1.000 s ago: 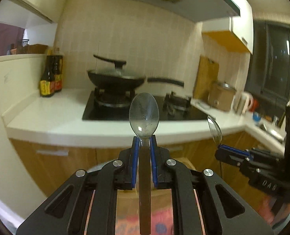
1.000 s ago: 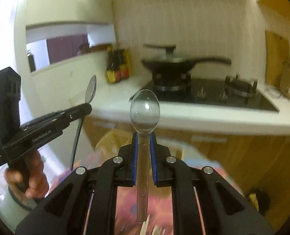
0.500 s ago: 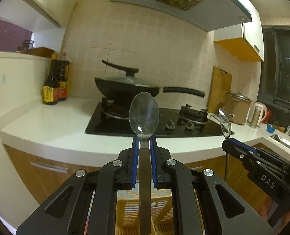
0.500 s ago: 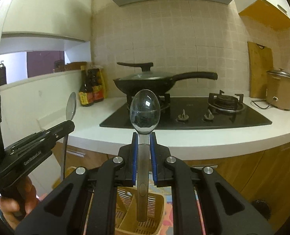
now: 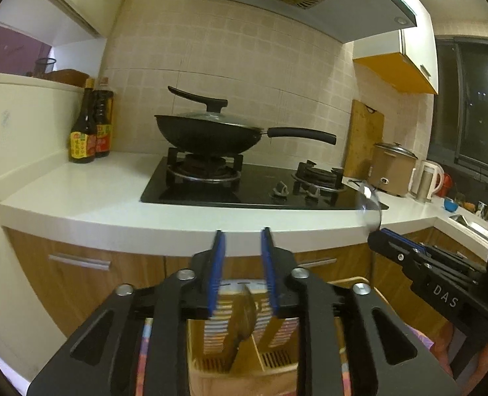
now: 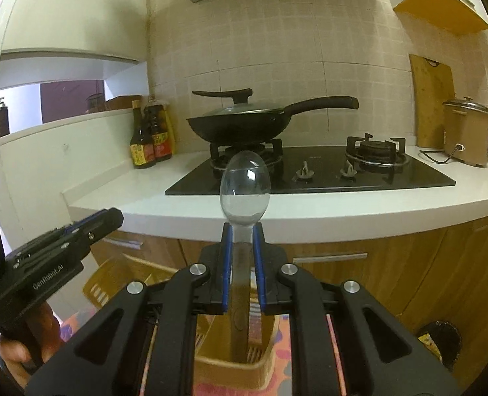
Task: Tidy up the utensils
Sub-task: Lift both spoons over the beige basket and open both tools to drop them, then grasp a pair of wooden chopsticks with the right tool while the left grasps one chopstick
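Note:
My left gripper [image 5: 242, 231] has its jaws opening, and its blue pads press on nothing. Its metal spoon [image 5: 244, 316] is blurred below the pads, bowl up inside the yellow slotted utensil basket [image 5: 277, 359]. My right gripper [image 6: 242, 226] is shut on a second metal spoon [image 6: 245, 191], which stands upright with its bowl above the fingertips. That spoon's handle hangs down into the basket [image 6: 105, 280]. The right gripper [image 5: 381, 234] shows at the right of the left wrist view. The left gripper [image 6: 112, 217], held by a hand, shows at the left of the right wrist view.
Straight ahead runs a white counter [image 5: 112, 217] with a black gas hob and a lidded wok [image 5: 207, 132]. Sauce bottles [image 5: 90, 125] stand at the left; a cutting board, rice cooker [image 6: 466, 132] and kettle stand at the right. Wooden cabinet fronts lie below, and a black bin [image 6: 438, 340] stands on the floor.
The left jaws parted and their spoon slid down out of them into the basket. Both grippers came lower. The right gripper kept its hold on its spoon.

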Tool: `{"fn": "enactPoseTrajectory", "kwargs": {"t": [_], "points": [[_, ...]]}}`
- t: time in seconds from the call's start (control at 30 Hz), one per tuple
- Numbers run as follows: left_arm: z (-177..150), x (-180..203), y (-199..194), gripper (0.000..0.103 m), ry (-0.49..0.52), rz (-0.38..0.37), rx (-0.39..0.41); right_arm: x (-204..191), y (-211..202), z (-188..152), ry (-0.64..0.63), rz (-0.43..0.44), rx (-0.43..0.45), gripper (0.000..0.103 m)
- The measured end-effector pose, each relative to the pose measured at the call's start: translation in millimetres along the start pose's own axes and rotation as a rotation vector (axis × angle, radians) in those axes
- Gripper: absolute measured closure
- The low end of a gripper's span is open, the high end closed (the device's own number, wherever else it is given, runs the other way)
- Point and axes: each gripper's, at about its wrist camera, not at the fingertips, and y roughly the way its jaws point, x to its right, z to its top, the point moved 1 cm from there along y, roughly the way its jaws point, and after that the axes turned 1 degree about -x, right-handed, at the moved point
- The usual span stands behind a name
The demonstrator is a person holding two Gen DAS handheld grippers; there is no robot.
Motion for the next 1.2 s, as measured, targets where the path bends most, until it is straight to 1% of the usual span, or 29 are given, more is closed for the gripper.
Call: {"fn": "enactPoseTrajectory", "kwargs": {"t": [0.03, 0.07, 0.1, 0.13, 0.2, 0.23, 0.27, 0.3, 0.4, 0.47, 0.53, 0.57, 0.6, 0.67, 0.8, 0.9, 0.97, 1.03, 1.1, 1.17, 1.2], "points": [[-0.7, -0.6, -4.1, 0.070, -0.005, -0.004, -0.004, 0.0, -4.8, -1.7, 0.004, 0.009, -0.004, 0.093], [-1.6, -2.2, -10.0, 0.063, -0.014, -0.013, -0.010, -0.3, -8.5, -2.5, 0.007, 0.017, -0.008, 0.092], [-2.4, -2.3, -13.3, 0.057, -0.018, -0.016, -0.012, -0.7, -14.3, -4.1, 0.012, 0.027, -0.014, 0.089], [-4.1, -3.8, -20.8, 0.056, -0.023, -0.016, -0.015, -0.9, -18.4, -5.2, 0.013, 0.031, -0.018, 0.086], [-6.5, -4.9, -30.6, 0.051, -0.028, -0.023, -0.022, -1.1, -28.8, -8.2, 0.012, 0.039, -0.024, 0.074], [-8.6, -6.7, -38.3, 0.049, -0.039, -0.031, -0.029, -0.9, -34.8, -9.9, 0.015, 0.041, -0.027, 0.072], [-10.8, -7.9, -45.0, 0.045, -0.047, -0.038, -0.036, -0.5, -40.4, -11.0, 0.019, 0.046, -0.029, 0.071], [-13.1, -8.5, -51.8, 0.043, -0.053, -0.044, -0.043, 0.3, -47.5, -12.8, 0.026, 0.044, -0.039, 0.071], [-23.1, -8.4, -74.4, 0.043, -0.058, -0.042, -0.068, 4.0, -62.6, -18.4, 0.054, 0.039, -0.092, 0.071], [-31.4, -7.6, -88.7, 0.041, -0.071, -0.058, -0.084, 5.4, -71.0, -23.4, 0.064, 0.026, -0.131, 0.071], [-40.4, -5.7, -98.9, 0.040, -0.079, -0.070, -0.103, 4.7, -77.7, -30.8, 0.060, 0.022, -0.189, 0.071], [-47.3, -3.9, -104.1, 0.040, -0.080, -0.073, -0.125, 4.6, -80.1, -35.3, 0.061, 0.023, -0.216, 0.071], [-52.2, -2.2, -106.8, 0.040, -0.078, -0.076, -0.143, 5.4, -82.5, -42.3, 0.066, 0.027, -0.260, 0.071], [-65.7, 0.4, -110.7, 0.040, -0.073, -0.085, -0.203, 6.2, -82.9, -53.6, 0.073, 0.033, -0.324, 0.071], [-97.5, 0.9, -110.6, 0.040, -0.064, -0.097, -0.344, 13.3, -80.8, -91.3, 0.108, 0.042, -0.487, 0.071], [-121.6, 2.1, -106.3, 0.040, -0.041, -0.086, -0.445, 20.7, -76.1, -120.1, 0.148, 0.035, -0.575, 0.071], [-136.3, 4.7, -104.3, 0.040, -0.018, -0.084, -0.497, 28.0, -70.5, -138.9, 0.193, 0.038, -0.642, 0.071], [-150.3, 8.1, -102.1, 0.040, 0.005, -0.088, -0.550, 31.7, -65.8, -150.6, 0.226, 0.049, -0.691, 0.071], [-163.9, 10.5, -101.8, 0.040, 0.022, -0.114, -0.602, 30.8, -66.5, -162.1, 0.234, 0.076, -0.725, 0.071], [-170.7, 11.8, -100.0, 0.043, 0.039, -0.113, -0.633, 19.5, -70.6, -169.5, 0.189, 0.092, -0.745, 0.071], [-174.7, 11.0, -98.2, 0.047, 0.049, -0.100, -0.652, 12.5, -70.7, -170.0, 0.161, 0.095, -0.753, 0.071]]}}
